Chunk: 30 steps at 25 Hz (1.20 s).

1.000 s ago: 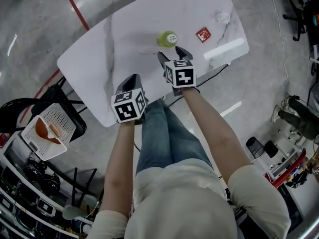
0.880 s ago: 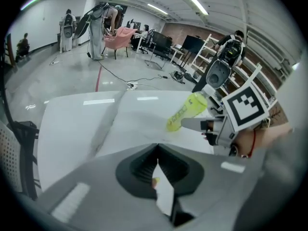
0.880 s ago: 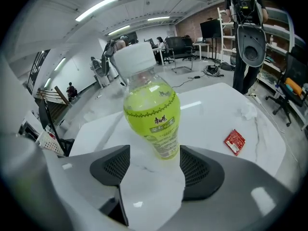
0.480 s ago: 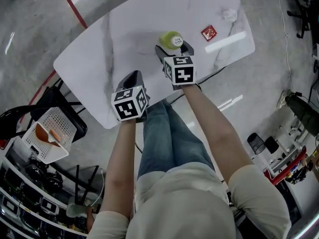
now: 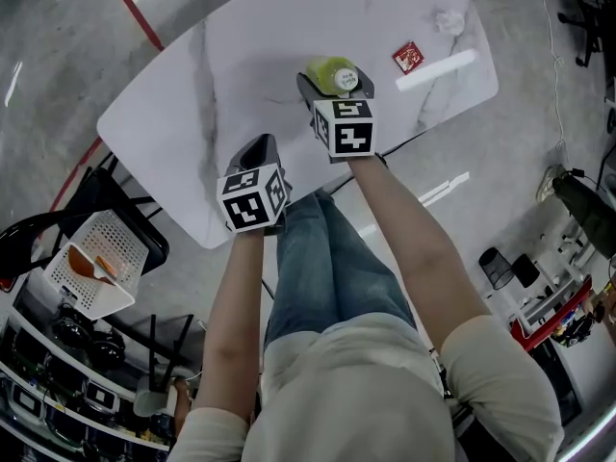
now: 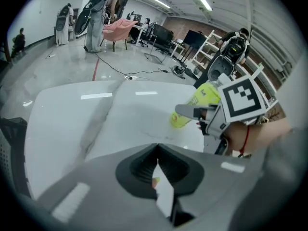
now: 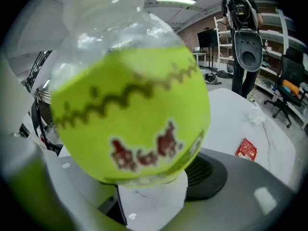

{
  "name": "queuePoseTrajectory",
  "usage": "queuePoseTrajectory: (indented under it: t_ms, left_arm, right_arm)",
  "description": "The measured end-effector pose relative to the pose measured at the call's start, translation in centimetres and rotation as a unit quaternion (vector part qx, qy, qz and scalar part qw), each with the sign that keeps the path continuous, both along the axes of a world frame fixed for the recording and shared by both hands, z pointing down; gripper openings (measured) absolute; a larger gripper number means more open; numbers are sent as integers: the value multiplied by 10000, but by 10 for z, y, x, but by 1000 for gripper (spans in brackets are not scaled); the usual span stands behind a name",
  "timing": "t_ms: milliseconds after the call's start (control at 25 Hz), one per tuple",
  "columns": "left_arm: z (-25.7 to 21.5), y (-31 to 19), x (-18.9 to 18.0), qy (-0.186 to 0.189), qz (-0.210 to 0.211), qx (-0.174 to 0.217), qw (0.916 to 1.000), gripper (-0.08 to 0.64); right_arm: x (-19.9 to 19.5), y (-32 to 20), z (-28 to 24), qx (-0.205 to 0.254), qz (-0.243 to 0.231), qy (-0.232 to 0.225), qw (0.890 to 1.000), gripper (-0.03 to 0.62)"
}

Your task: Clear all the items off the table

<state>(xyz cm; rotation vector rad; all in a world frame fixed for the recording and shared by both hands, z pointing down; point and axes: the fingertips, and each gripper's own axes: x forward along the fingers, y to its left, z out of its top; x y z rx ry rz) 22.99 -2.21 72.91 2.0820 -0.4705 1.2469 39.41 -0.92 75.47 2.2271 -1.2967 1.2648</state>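
The green bottle (image 5: pixel 332 73) stands on the white table (image 5: pixel 241 46), close to the near edge and about in the middle. It has a white cap and a yellow-green label with red marks. In the right gripper view it is so close that it fills most of the picture.

The right gripper (image 5: pixel 334 85) is around the bottle. Its two fingers are spread wide, one on the left side of the bottle and one on the right. They have just been opening, and the bottle is between them. The dark pad on the right finger shows beside the bottle and does not press on it.

The left gripper (image 5: pixel 256 148) is to the left of the bottle, over the near edge of the table. Its fingers are pressed together and nothing is between them. The two grippers are apart from each other.

A small red packet (image 5: pixel 407 57) lies on the table to the right of the bottle. A crumpled white paper (image 5: pixel 448 19) lies farther off, near the far right corner.

Down on the left, off the table, is a white basket (image 5: pixel 96 258) with something orange in it.
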Motion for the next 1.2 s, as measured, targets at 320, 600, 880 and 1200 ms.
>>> queuePoseTrajectory:
  t_ms: [320,600,880,1200]
  left_arm:
    - [-2,-1,3,37,40,-14,10000,9]
    - [-8,-2,1,65,56,11,10000,9]
    - [-21,-1,1,142,63,82,9998,9]
    - [-50,7,-7,260,2,186,9995,8]
  right_arm:
    - [4,4,1,-196,-11,170,9997,301]
    - [4,7,-1,-385,-149,148,9990,272]
    - [-3,17,-16,-493,-259,306,9980,259]
    - [-17,28,-56,-358,-333,409,9980,259]
